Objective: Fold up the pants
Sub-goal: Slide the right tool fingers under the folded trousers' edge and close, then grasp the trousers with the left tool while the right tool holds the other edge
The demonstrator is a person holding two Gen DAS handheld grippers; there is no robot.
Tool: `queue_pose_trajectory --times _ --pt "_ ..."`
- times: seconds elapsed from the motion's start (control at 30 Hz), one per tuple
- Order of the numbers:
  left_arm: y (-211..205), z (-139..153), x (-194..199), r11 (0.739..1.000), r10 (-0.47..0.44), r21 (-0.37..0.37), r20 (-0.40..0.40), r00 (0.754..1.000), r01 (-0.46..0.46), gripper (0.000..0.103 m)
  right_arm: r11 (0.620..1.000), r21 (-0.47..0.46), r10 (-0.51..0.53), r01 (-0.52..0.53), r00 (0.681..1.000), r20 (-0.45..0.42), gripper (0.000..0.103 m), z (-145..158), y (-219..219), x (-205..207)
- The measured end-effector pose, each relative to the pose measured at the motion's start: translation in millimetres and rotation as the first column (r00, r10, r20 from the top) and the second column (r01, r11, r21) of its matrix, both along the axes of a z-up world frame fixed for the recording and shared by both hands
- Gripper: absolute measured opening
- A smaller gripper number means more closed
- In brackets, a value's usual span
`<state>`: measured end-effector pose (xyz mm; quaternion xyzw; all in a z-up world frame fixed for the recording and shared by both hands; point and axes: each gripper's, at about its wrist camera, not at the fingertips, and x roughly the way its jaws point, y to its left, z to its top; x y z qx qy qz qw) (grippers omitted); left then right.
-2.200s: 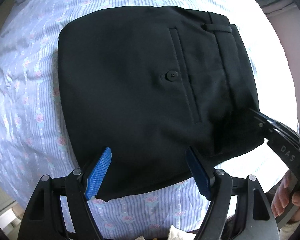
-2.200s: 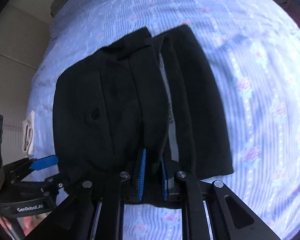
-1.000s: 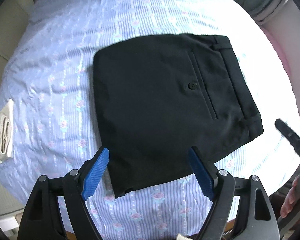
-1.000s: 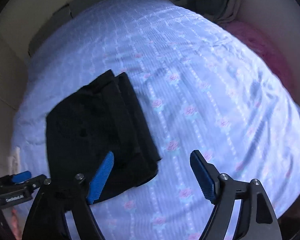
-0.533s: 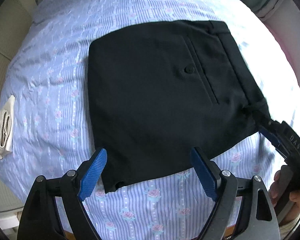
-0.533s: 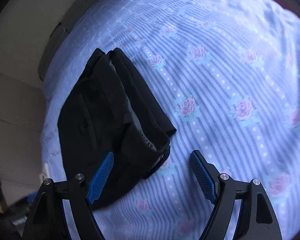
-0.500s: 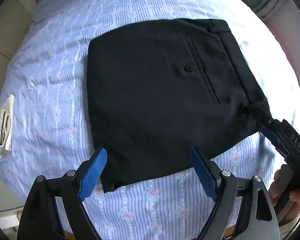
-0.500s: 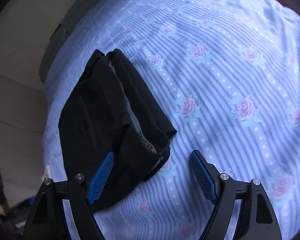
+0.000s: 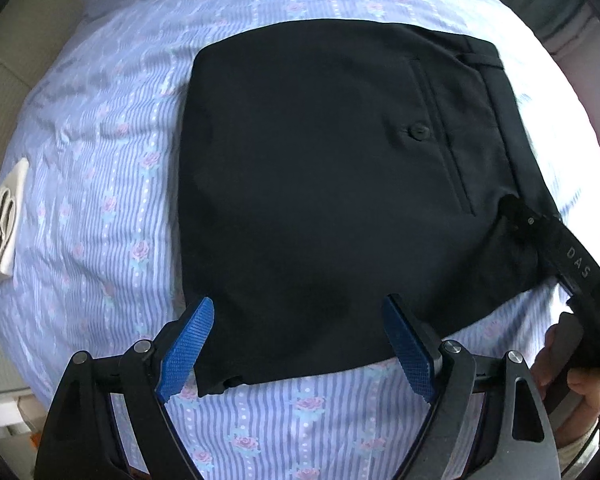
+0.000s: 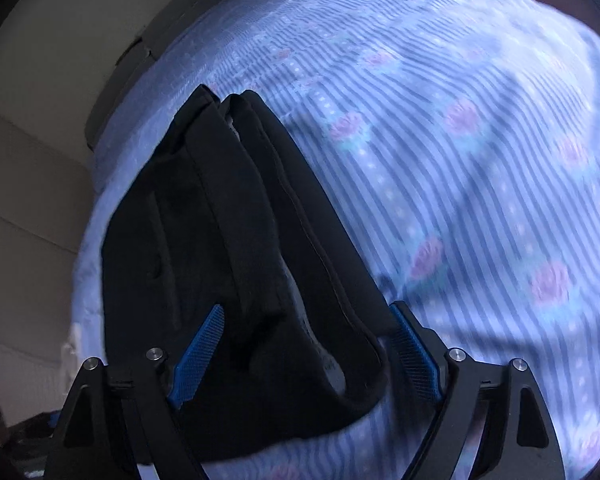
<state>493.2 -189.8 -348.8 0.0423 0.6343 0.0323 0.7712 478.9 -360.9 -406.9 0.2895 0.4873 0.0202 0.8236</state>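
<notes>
Left gripper (image 9: 300, 350): black angular frame, silver screw heads at the joints, fingers (image 9: 186, 348) faced with blue cross-hatched pads. Right gripper (image 10: 308, 354): same build, black arm lettered "DAS" in white, held by a bare hand (image 9: 572, 380).

One pair of folded black pants (image 9: 332, 184), one striped floral sheet (image 9: 100, 184), one white cloth (image 9: 2, 216) — and two grippers.
</notes>
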Motion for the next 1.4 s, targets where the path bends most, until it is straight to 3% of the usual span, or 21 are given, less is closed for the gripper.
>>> queue_pose_trajectory --times 0.2,0.33,0.43,0.6,0.7,0.87,1.0,1.13,1.33,1.4 --pt "21 -3 5 0.998 0.057 -0.019 -0.009 0.998 -0.057 0.086 0.993 -0.114 -0.011 0.006 0.999 -0.042 0.059 21 14 8" --pt "40 -3 7 0.997 0.078 -0.029 -0.005 0.997 -0.078 0.086 0.99 -0.14 0.024 -0.028 0.999 -0.029 0.034 37 20 6" --pt "58 -3 11 0.996 0.08 -0.048 -0.004 0.997 -0.08 0.086 0.982 -0.183 0.037 -0.042 0.999 -0.036 0.027 45 26 8" --pt "97 -2 24 0.993 0.073 -0.094 0.005 0.997 -0.072 0.086 0.956 -0.29 0.013 -0.033 0.998 -0.069 0.025 49 39 9" --pt "124 -4 36 0.983 0.078 -0.167 -0.005 0.997 -0.078 0.086 0.943 -0.331 -0.009 -0.018 0.997 -0.079 0.025 50 45 9" --pt "154 -17 78 0.927 0.068 -0.365 -0.056 0.996 -0.083 0.086 0.924 -0.383 -0.024 -0.013 0.996 -0.092 0.026 47 51 11" --pt "166 -21 112 0.917 0.014 -0.399 -0.041 0.999 -0.029 0.085 0.912 -0.411 -0.05 0.001 0.993 -0.108 0.028 44 53 13" --pt "171 -26 135 0.898 -0.06 -0.437 -0.025 0.998 0.043 0.077 0.899 -0.438 -0.069 0.009 0.99 -0.122 0.029 43 58 17" --pt "179 -44 154 0.837 -0.134 -0.538 -0.029 0.991 0.098 0.069 0.884 -0.467 -0.099 0.021 0.985 -0.142 0.03 41 60 22" --pt "176 -45 154 0.81 -0.131 -0.579 -0.027 0.991 0.091 0.059 0.88 -0.474 -0.104 0.022 0.984 -0.148 0.03 41 61 24"
